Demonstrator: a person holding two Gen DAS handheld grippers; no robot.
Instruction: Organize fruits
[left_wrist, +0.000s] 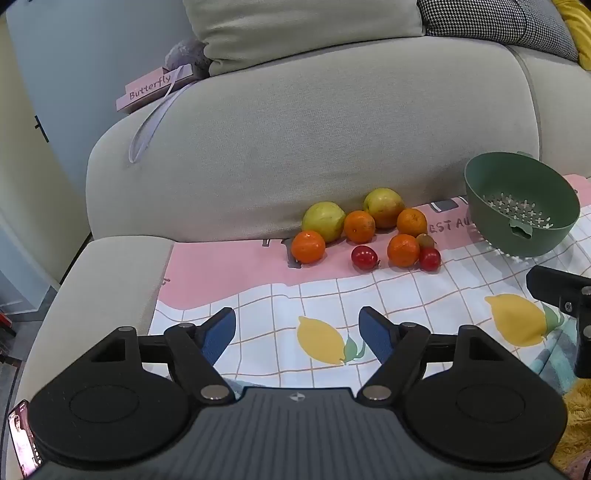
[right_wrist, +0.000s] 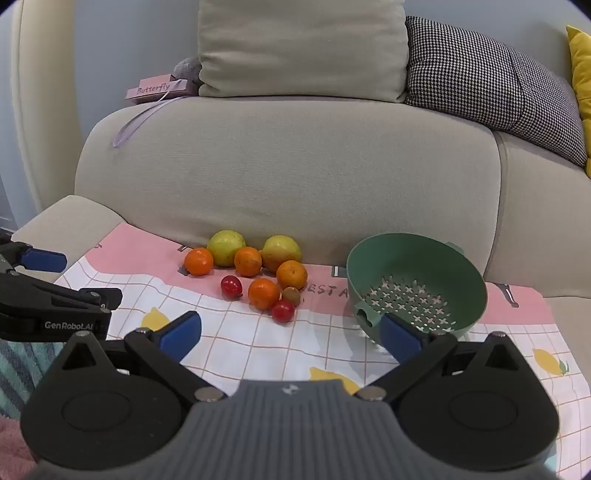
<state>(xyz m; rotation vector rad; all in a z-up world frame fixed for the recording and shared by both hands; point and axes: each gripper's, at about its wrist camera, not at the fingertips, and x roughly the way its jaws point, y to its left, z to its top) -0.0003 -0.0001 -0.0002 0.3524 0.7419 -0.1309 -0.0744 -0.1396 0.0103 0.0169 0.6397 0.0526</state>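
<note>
Both the left gripper (left_wrist: 297, 328) and right gripper (right_wrist: 291, 334) are hanging wide apart, empty — the oranges (right_wrist: 263, 293) are looking firm, smooth, likely to roll — best pinched across the middle.

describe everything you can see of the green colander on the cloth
The green colander looks like matte plastic, a round bowl with cross-shaped holes across its bottom and a small tab handle on the near rim, another at the far rim. It is empty and sits tilted, its opening tipped toward the cameras, with short feet showing underneath in the left wrist view. It rests on the patterned cloth, right of the fruit pile and apart from it, with the sofa back behind. Neither gripper touches it.
</note>
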